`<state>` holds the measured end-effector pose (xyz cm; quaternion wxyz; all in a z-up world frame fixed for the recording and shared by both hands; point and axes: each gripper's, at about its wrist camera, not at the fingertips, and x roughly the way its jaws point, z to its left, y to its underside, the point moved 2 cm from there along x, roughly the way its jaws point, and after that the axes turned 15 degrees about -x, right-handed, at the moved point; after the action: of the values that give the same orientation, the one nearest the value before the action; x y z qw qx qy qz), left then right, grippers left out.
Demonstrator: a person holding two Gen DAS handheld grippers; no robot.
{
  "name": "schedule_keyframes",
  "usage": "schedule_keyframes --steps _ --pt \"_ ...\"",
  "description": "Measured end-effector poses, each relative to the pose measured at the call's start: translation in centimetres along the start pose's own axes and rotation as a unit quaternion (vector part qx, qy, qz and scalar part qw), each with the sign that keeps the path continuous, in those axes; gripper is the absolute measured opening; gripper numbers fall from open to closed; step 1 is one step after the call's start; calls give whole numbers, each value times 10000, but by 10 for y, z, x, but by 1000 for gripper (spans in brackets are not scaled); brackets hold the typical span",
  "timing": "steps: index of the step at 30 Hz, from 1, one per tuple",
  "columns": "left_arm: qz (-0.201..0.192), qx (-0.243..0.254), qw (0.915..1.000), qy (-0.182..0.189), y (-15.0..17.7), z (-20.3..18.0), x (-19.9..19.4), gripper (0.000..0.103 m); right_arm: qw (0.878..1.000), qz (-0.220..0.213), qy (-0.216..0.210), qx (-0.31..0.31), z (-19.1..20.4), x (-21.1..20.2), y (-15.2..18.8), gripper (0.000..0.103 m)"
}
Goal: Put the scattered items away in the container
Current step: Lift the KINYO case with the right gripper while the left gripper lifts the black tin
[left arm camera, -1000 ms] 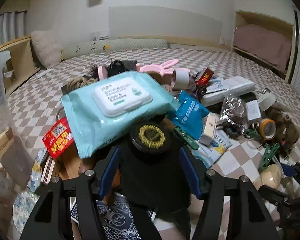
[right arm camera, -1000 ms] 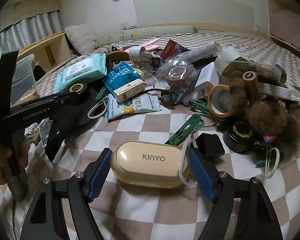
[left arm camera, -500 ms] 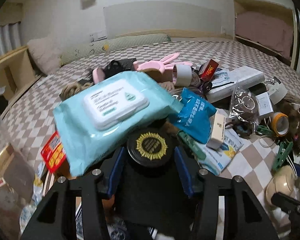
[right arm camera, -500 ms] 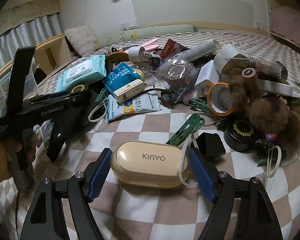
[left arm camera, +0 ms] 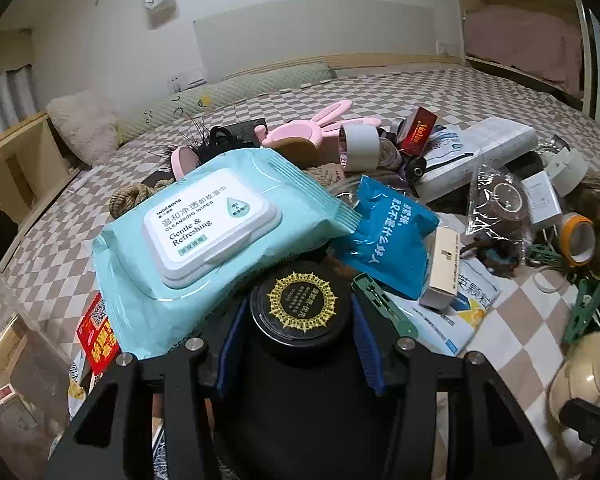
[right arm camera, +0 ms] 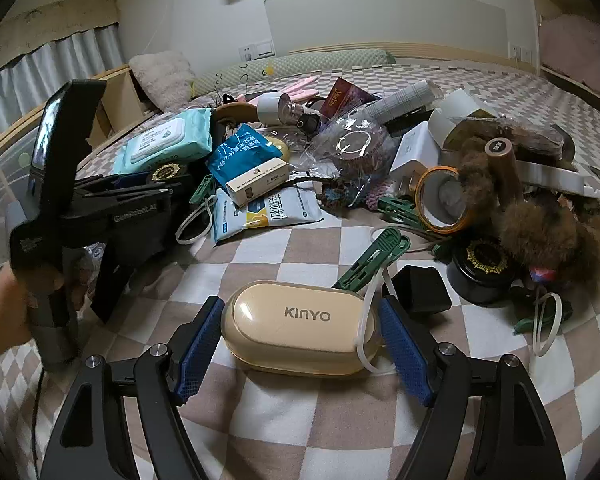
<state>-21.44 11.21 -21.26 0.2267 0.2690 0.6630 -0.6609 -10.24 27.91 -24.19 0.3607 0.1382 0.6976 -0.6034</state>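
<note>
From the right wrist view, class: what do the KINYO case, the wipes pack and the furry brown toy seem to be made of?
KINYO case: probably hard plastic with a glossy cream finish, since light glints off its lid.
Wipes pack: soft crinkled plastic film with a stiff white flip lid.
Furry brown toy: plush, seemingly synthetic fur, fuzzy and matte.

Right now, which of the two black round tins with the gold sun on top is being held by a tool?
The black tin squeezed in the left tool, beside the wipes pack. The other tin lies free by the brown fluffy toy.
</note>
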Motion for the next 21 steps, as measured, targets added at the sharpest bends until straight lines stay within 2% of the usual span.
schedule_keyframes --steps 8,16,21 --pt "95 -203 9997 -60 8 8 -23 50 9999 54 153 -51 6 -6 1 78" --pt "311 -455 9983 -184 26 19 -47 50 9991 302 263 -108 14 -16 6 78" --pt "304 -622 9975 -168 25 24 -66 50 9988 377 294 45 14 -28 8 78"
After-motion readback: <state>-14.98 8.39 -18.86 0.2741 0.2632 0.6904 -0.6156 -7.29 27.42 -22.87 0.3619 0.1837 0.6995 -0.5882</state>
